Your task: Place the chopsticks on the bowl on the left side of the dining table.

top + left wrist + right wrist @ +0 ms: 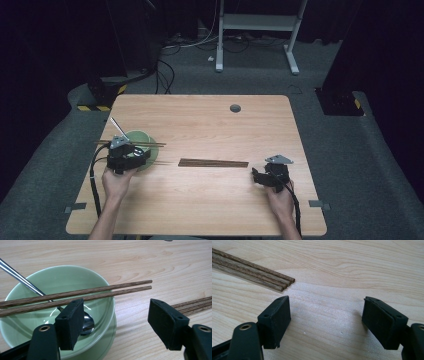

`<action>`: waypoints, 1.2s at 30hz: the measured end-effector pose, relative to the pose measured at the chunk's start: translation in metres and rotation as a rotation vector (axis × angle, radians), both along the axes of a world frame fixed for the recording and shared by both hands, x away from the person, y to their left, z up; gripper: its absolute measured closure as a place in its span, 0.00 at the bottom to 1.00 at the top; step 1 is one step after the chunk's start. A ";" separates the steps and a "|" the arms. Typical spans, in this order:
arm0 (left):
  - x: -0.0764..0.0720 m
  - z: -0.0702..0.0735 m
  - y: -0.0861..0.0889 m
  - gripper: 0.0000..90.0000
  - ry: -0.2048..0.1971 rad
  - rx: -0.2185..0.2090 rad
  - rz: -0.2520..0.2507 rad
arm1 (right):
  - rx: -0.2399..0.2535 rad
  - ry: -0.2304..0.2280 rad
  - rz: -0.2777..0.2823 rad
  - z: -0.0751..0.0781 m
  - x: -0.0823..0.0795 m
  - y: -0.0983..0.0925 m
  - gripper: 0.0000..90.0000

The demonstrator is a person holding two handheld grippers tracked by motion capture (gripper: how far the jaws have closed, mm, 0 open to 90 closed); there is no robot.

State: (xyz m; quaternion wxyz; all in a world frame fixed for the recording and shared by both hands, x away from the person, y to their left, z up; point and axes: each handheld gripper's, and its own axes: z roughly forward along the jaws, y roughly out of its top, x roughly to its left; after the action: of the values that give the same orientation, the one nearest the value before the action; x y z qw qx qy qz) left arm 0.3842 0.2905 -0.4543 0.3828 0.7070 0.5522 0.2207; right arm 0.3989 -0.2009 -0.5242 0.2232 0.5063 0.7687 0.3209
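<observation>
A: What sits by the left tool [131, 148]?

B: A pale green bowl [75, 277], glossy, upright on the counter [210, 120] near its left edge. A metal spoon [86, 323] lies in it, head down in the bottom, handle slanting up over the far rim.

A: And the sticks across it?

B: A pair of dark brown wooden chopsticks [100, 291] rests side by side across the bowl's rim, roughly level, tips jutting past the rim on one side.

A: Any others?

B: A bundle of the same dark chopsticks [213, 163] lies flat mid-counter, parallel and touching, between the bowl and the right tool [260, 176].
</observation>
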 end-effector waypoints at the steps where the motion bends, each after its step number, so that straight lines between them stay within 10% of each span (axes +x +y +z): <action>1: 0.001 0.000 -0.001 0.33 0.001 0.000 -0.002 | 0.000 -0.001 0.001 0.000 0.000 0.000 0.25; 36: 0.015 -0.003 -0.004 0.33 0.003 -0.009 0.006 | 0.000 0.000 -0.001 0.000 0.000 0.000 0.25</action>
State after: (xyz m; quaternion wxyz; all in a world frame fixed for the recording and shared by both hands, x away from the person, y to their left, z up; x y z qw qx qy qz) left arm 0.3993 0.2866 -0.4574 0.3846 0.7037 0.5560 0.2185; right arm 0.3988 -0.2009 -0.5242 0.2231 0.5066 0.7685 0.3210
